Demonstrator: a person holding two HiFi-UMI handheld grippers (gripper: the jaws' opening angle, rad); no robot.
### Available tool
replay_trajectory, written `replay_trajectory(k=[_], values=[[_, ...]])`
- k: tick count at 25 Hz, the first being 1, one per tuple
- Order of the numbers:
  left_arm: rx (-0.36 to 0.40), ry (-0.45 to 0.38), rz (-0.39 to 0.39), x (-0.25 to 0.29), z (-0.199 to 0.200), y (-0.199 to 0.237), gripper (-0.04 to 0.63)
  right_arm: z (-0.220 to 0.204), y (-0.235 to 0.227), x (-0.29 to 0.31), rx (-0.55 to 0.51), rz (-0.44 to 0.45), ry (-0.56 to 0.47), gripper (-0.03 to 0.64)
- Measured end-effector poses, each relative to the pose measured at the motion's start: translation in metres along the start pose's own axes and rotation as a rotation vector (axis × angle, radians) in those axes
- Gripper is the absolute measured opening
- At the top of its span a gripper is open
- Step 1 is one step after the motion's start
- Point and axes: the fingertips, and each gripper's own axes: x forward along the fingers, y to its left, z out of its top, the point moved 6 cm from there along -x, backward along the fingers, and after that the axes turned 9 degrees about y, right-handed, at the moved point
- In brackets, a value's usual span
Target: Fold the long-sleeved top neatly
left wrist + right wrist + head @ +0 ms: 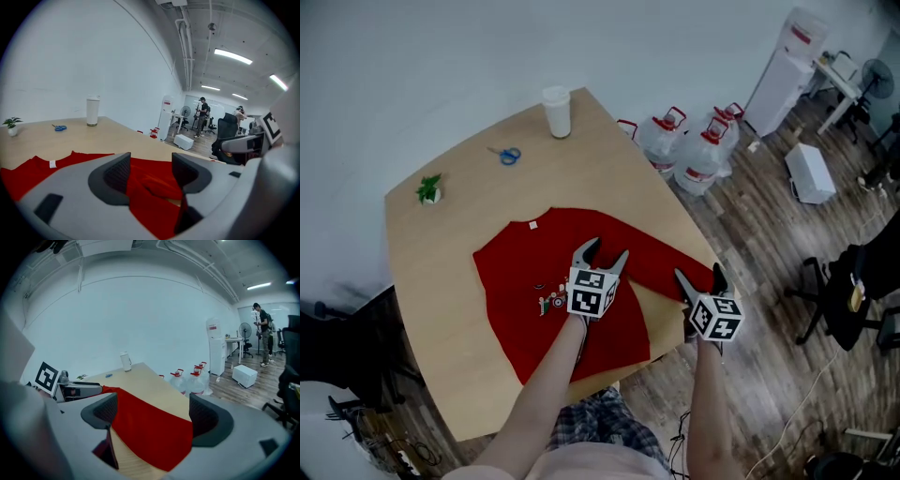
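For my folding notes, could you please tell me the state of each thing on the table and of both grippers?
Red long-sleeved top: spread flat, one sleeve stretched out, not neatly folded.
Left gripper: open, above the top.
Right gripper: open, by the sleeve's end.
White cup: upright.
Blue-handled scissors: lying flat.
Small green potted plant: upright.

The right gripper (152, 417) holds its fingers (101, 414) wide apart, gripping nothing. Between and below them a red sleeve (150, 430) lies flat on the table (157, 385). The left gripper (93, 390) reaches in just beside the left finger. A cup (125, 361) stands far beyond.
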Motion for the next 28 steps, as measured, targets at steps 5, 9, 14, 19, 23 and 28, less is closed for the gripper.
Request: replay_trajectory(k=[5, 9, 14, 19, 23, 28], values=[[0.025, 0.024, -0.051, 0.011, 0.002, -0.033, 0.266, -0.022, -0.035, -0.022, 0.049, -0.080, 0.040, 0.448], [0.041, 0.042, -0.100, 0.018, -0.004, -0.063, 0.265, -0.049, -0.058, -0.036, 0.093, -0.129, 0.078, 0.431], [0.046, 0.077, -0.132, 0.026, -0.018, -0.089, 0.266, -0.072, -0.079, -0.044, 0.138, -0.178, 0.113, 0.386], [0.035, 0.104, -0.151, 0.028, -0.030, -0.104, 0.265, -0.085, -0.093, -0.044, 0.190, -0.215, 0.142, 0.346], [0.045, 0.113, -0.158, 0.028, -0.034, -0.108, 0.265, -0.093, -0.095, -0.026, 0.182, -0.217, 0.221, 0.334], [0.045, 0.116, -0.152, 0.026, -0.036, -0.105, 0.265, -0.101, -0.090, -0.011, 0.181, -0.215, 0.300, 0.288]])
